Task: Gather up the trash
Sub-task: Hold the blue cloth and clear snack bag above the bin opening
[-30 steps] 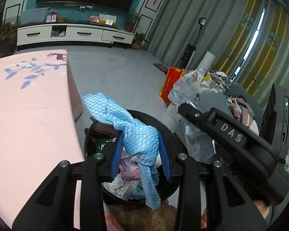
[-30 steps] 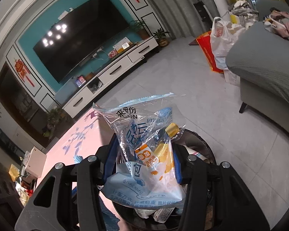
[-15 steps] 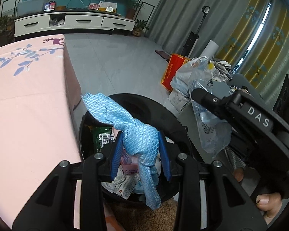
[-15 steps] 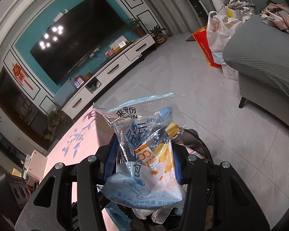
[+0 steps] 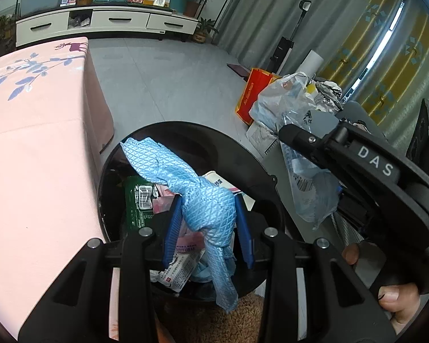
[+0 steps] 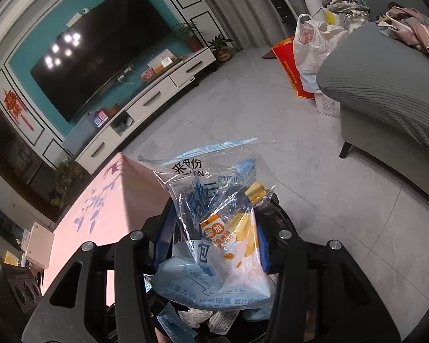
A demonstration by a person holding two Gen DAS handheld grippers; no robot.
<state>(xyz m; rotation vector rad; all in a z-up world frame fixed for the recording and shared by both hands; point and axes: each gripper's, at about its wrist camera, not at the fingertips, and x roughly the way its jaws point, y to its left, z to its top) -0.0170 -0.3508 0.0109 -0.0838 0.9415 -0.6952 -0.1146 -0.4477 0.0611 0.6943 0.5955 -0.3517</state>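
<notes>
Left wrist view: the left gripper [image 5: 208, 223] pinches a crumpled light-blue quilted cloth [image 5: 194, 197] above the round black trash bin [image 5: 186, 131]; the right gripper [image 6: 211, 237] clamps a clear printed plastic snack bag [image 6: 214, 223].

The grey tiled floor [image 5: 168, 91] carries the black trash bin [image 5: 243, 154], just beside the pink-clothed table [image 5: 37, 143]; beyond the bin stand a red bag [image 5: 250, 97] and a white plastic bag [image 5: 274, 103].

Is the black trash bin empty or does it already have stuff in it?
It has stuff in it. Inside the black bin lie a green packet and pink wrappers. How deep the pile goes cannot be told.
</notes>
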